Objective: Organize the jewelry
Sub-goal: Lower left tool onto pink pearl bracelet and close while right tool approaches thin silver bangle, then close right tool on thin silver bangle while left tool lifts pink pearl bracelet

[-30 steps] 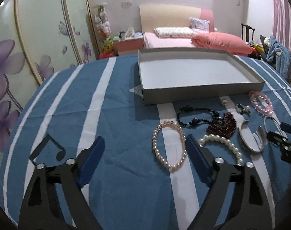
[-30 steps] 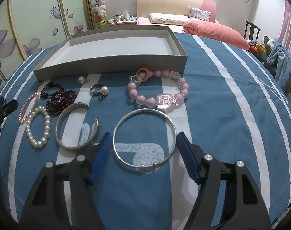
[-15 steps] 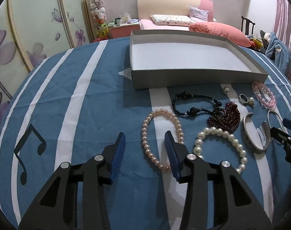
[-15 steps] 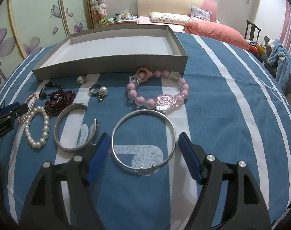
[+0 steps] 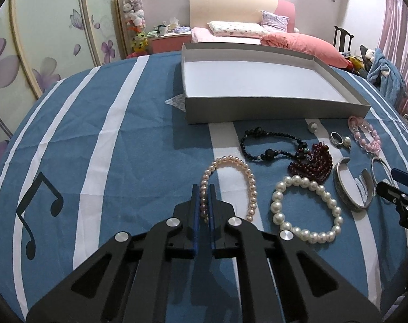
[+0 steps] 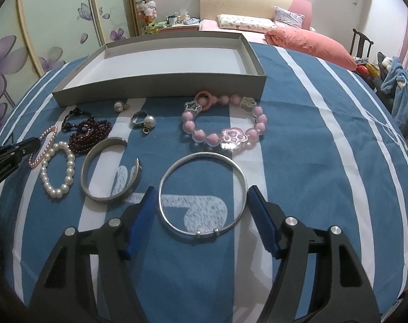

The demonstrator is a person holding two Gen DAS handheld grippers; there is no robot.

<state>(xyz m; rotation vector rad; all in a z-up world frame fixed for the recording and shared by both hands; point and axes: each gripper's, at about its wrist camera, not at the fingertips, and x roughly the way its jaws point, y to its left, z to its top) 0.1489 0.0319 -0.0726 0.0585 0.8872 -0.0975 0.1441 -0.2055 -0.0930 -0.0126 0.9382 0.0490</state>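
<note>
My left gripper (image 5: pixel 203 188) is shut on the left side of a small pink pearl bracelet (image 5: pixel 247 173) that lies on the blue striped cloth. Right of it lie a white pearl bracelet (image 5: pixel 306 210), a dark red bead bracelet (image 5: pixel 311 165) and a black bead bracelet (image 5: pixel 268 142). My right gripper (image 6: pixel 201 191) is open, its fingers either side of a thin silver bangle (image 6: pixel 202 196). A silver cuff (image 6: pixel 109 169) and a pink bead bracelet (image 6: pixel 225 123) lie nearby. An empty grey tray (image 5: pixel 274 109) stands behind the jewelry.
A ring (image 6: pixel 138 118), a pearl pendant (image 6: pixel 149 122) and a pearl earring (image 6: pixel 119 105) lie before the tray (image 6: pixel 161 91). The cloth has white stripes and a music note print (image 5: pixel 39 207). A bed, a wardrobe and a chair stand beyond the table.
My left gripper has moved forward and right and closed on the pink pearl bracelet's left side. My right gripper has stayed open around the silver bangle.
</note>
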